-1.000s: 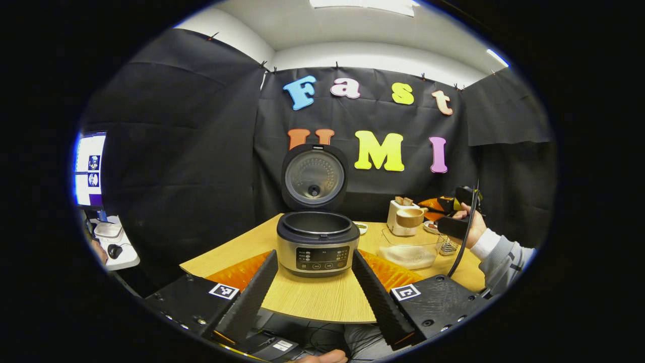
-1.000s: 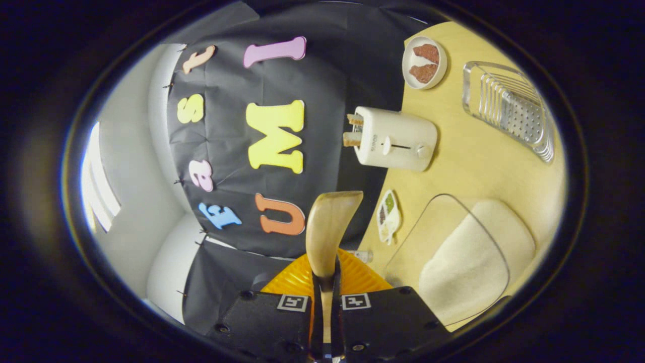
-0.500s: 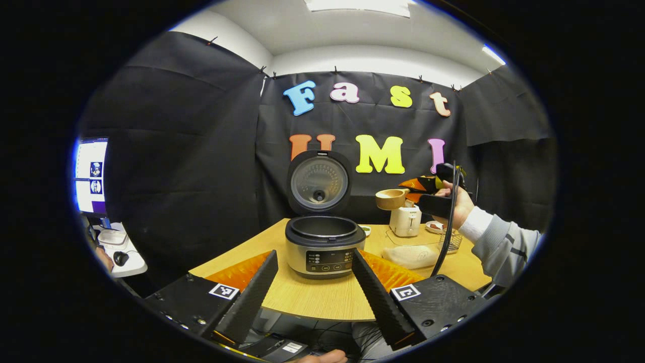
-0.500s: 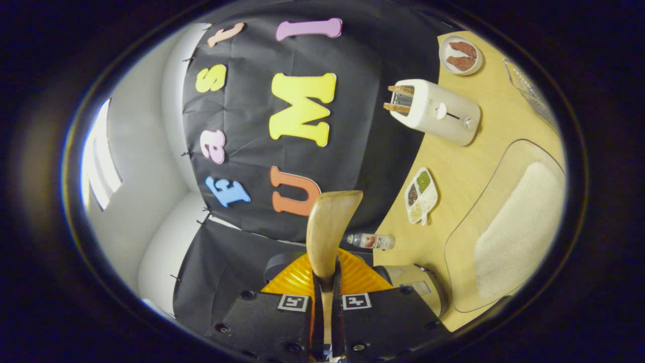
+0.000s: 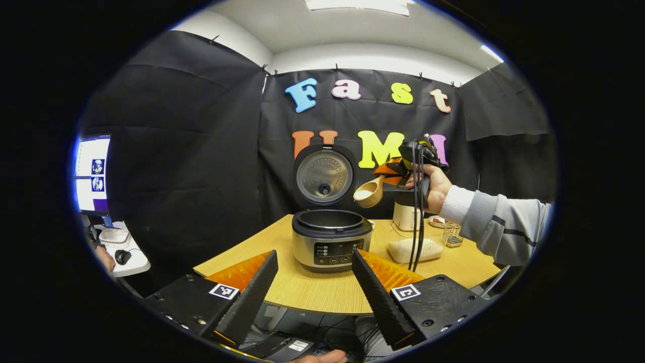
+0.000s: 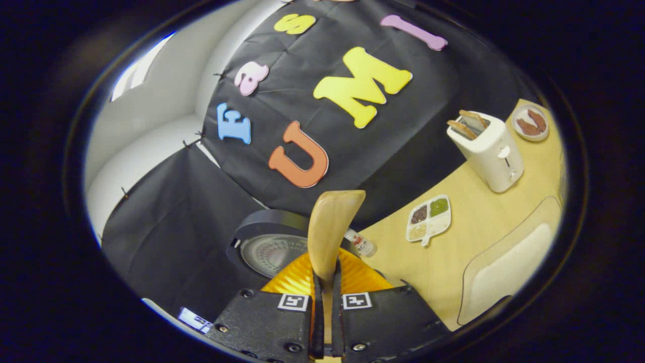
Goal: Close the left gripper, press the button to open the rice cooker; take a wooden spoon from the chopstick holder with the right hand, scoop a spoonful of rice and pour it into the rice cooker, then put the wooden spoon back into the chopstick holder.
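Observation:
The rice cooker [image 5: 330, 241] stands on the table with its lid [image 5: 324, 175] raised upright. In the left gripper view, a wooden spoon [image 5: 369, 194] holding white rice hangs tilted just right of the lid, above the pot's right rim. My right gripper [image 5: 398, 174] holds its handle, carried by a hand. In the right gripper view the gripper [image 6: 326, 282] is shut on the spoon [image 6: 332, 229], and the lid [image 6: 272, 249] lies below and left of the bowl. My left gripper [image 5: 313, 253] hangs open in front of the cooker, well short of it.
A clear container of rice [image 5: 415, 248] sits right of the cooker, with a white toaster [image 5: 407, 217] behind it and a small clear holder [image 5: 452, 235] beside it. A divided dish [image 6: 428, 220], a small bottle [image 6: 361, 242] and a plate [image 6: 530, 122] lie on the table. A monitor [image 5: 91, 174] stands far left.
The right gripper has lifted the spoon from over the rice container and carried it left, next to the cooker's lid. The left gripper has drawn back a little, still open.

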`<action>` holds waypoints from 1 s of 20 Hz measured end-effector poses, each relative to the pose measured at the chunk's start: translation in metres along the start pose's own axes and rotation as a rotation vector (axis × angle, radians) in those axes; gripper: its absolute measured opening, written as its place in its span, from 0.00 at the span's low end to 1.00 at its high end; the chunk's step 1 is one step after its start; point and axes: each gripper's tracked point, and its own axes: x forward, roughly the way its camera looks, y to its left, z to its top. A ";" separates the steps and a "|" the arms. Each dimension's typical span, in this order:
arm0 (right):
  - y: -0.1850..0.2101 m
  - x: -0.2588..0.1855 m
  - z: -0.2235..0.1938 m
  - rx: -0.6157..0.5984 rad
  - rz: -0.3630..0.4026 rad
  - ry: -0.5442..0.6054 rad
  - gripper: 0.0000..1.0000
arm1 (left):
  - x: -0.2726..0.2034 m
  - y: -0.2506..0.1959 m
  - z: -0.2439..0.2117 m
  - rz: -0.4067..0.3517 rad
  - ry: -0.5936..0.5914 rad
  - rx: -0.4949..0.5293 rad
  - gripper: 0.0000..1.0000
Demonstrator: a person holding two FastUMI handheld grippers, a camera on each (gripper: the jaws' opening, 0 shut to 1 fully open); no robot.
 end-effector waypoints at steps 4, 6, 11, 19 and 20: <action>0.004 0.009 -0.004 -0.235 -0.086 -0.069 0.11 | 0.001 0.003 -0.006 0.010 0.014 -0.003 0.95; 0.012 0.011 -0.010 -0.330 -0.089 -0.079 0.11 | -0.002 0.005 -0.006 0.013 0.013 -0.007 0.94; 0.039 0.006 -0.015 -0.609 -0.090 -0.130 0.11 | -0.003 0.011 -0.009 0.026 0.017 -0.022 0.95; 0.083 0.007 -0.055 -1.023 -0.029 -0.159 0.11 | -0.005 0.012 -0.015 0.040 0.027 -0.032 0.94; 0.085 0.006 -0.055 -1.087 -0.045 -0.183 0.11 | -0.006 0.013 -0.015 0.044 0.028 -0.032 0.94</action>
